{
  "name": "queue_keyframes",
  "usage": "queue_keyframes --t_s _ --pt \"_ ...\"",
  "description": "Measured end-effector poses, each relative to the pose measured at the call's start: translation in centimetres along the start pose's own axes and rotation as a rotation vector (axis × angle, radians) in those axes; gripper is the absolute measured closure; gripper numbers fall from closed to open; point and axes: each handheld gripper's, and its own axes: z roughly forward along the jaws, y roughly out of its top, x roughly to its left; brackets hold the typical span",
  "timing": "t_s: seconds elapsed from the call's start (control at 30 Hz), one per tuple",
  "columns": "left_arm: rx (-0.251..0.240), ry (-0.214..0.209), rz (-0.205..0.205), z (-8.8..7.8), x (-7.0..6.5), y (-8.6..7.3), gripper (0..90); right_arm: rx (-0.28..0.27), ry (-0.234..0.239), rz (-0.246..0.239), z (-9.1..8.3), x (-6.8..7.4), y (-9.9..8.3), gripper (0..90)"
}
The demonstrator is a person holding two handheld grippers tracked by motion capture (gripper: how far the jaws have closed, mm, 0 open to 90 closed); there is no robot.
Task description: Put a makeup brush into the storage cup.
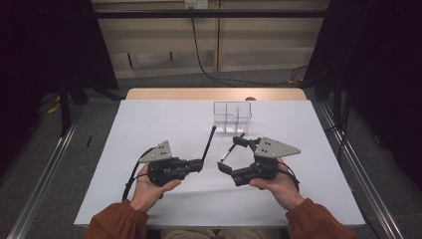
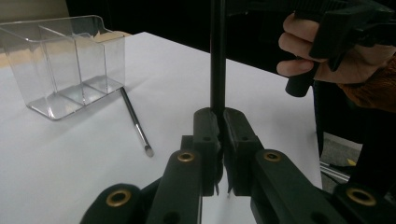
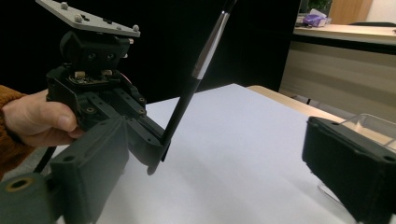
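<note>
Table (image 1: 149, 149) at centre frame carries a clear divided organiser (image 1: 232, 117) in the upper middle, all its compartments unfilled. We judge the sorting barely begun. The left gripper (image 1: 203, 162), lower left of centre, is clamped on a black brush (image 1: 209, 142) that rises toward the organiser. The right gripper (image 1: 230, 155) stands wide and grips nothing. A second thin brush (image 2: 136, 123) lies flat just beside the organiser. Both brushes remain to be placed.
</note>
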Motion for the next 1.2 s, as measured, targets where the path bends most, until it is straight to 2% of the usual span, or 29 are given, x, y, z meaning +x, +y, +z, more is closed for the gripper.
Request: queue_keyframes --t_s 0.17,0.27,0.33,0.43,0.5,0.63,0.7,0.73,0.77,0.9,0.93,1.0,1.1,1.17,1.2 --pt "0.002 -0.011 0.005 0.5 -0.1 0.1 84.7 0.014 0.041 -0.010 1.1 0.3 0.5 5.5" --pt "0.010 -0.007 0.010 0.7 -0.2 0.0 84.7 0.025 0.050 -0.008 1.8 0.3 0.7 6.9" --pt "0.012 -0.008 0.009 0.8 -0.2 -0.1 84.7 0.026 0.043 -0.001 2.4 0.2 0.8 12.2" --pt "0.025 -0.008 0.007 1.0 -0.3 -0.5 84.7 0.025 0.033 0.022 2.7 0.1 0.6 13.9" --pt "0.033 -0.010 0.008 1.1 -0.3 -0.6 84.7 0.037 0.049 0.041 2.9 -0.1 0.3 22.5" --pt "0.043 -0.013 0.008 1.3 -0.3 -0.8 84.7 0.039 0.064 0.054 3.0 -0.3 0.2 29.2" --pt "0.046 -0.016 0.005 1.4 -0.3 -0.9 84.7 0.037 0.081 0.049 3.0 -0.3 0.2 36.9" --pt "0.049 -0.016 0.007 1.4 -0.3 -0.9 84.7 0.037 0.081 0.049 3.0 -0.3 0.2 36.9" --pt "0.052 -0.015 0.007 1.4 -0.2 -1.0 84.7 0.040 0.092 0.055 2.9 -0.4 0.2 42.1" --pt "0.065 -0.014 -0.002 1.6 -0.1 -1.3 84.7 0.053 0.106 0.062 2.9 -0.7 0.1 48.9" --pt "0.065 -0.015 -0.005 1.6 -0.1 -1.3 84.7 0.062 0.115 0.075 2.9 -0.9 0.0 53.7" --pt "0.062 -0.013 -0.005 1.6 0.0 -1.3 84.7 0.067 0.116 0.081 3.0 -1.0 0.0 54.7" --pt "0.072 -0.012 0.000 1.6 0.0 -1.4 84.7 0.071 0.130 0.109 3.1 -1.2 -0.2 61.1" --pt "0.072 -0.014 0.001 1.6 0.0 -1.4 84.7 0.067 0.139 0.122 3.1 -1.2 -0.2 68.7" --pt "0.072 -0.014 0.001 1.6 0.0 -1.4 84.7 0.067 0.139 0.122 3.1 -1.2 -0.2 68.7"
